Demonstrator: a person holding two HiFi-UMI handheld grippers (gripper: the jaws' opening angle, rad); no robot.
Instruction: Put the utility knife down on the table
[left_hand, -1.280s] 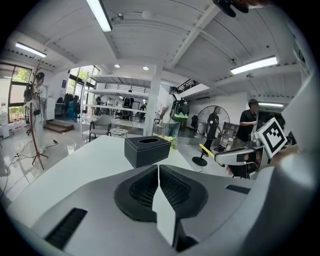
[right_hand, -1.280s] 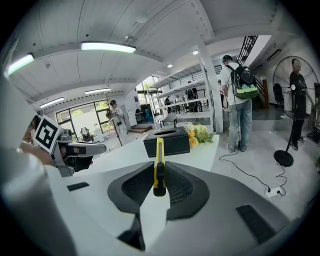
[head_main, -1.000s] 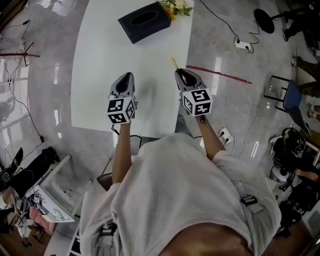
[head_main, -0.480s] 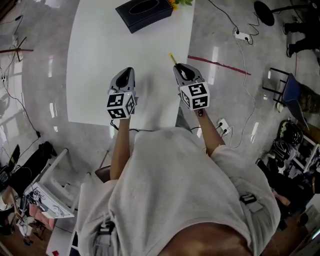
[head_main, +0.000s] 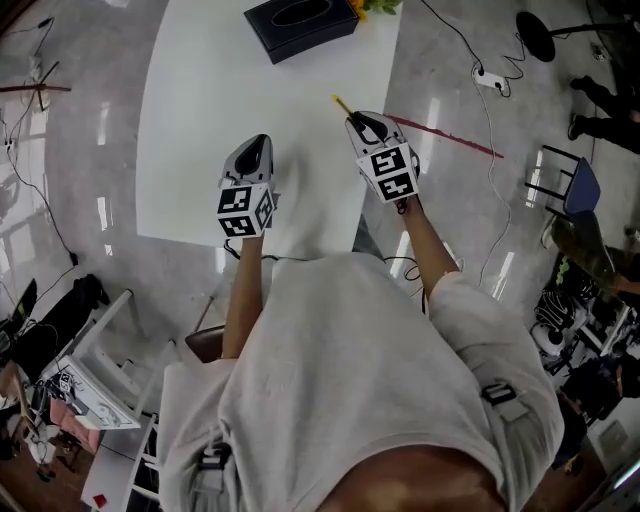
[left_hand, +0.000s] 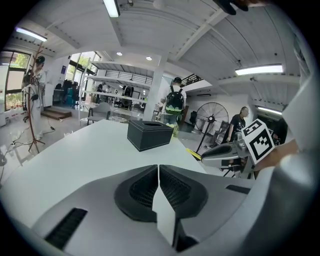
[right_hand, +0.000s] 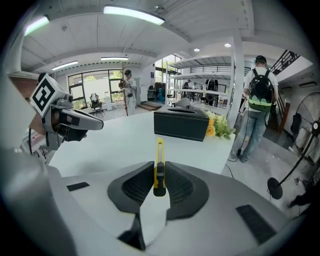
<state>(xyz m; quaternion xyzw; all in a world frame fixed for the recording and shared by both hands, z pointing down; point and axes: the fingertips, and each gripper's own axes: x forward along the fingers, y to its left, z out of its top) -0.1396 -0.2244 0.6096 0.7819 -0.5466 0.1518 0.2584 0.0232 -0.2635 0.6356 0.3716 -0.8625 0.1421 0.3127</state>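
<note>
I am gripping the slim yellow utility knife in the jaws of the right gripper above the white tabletop, while the left gripper is keeping its jaws closed on nothing.

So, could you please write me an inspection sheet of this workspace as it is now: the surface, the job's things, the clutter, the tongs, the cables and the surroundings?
Surface: white rectangular table, mostly bare.
Job's things: slim yellow utility knife, clamped on edge in the right tongs and pointing forward; not yet laid on the table.
Clutter: black rectangular tissue box and yellow flowers at the table's far end.
Tongs: left tongs shut, nothing between them; right tongs shut on the knife.
Cables: black cable running to a white power strip on the grey floor, right of the table.
Surroundings: person with a backpack; black floor fan.
</note>
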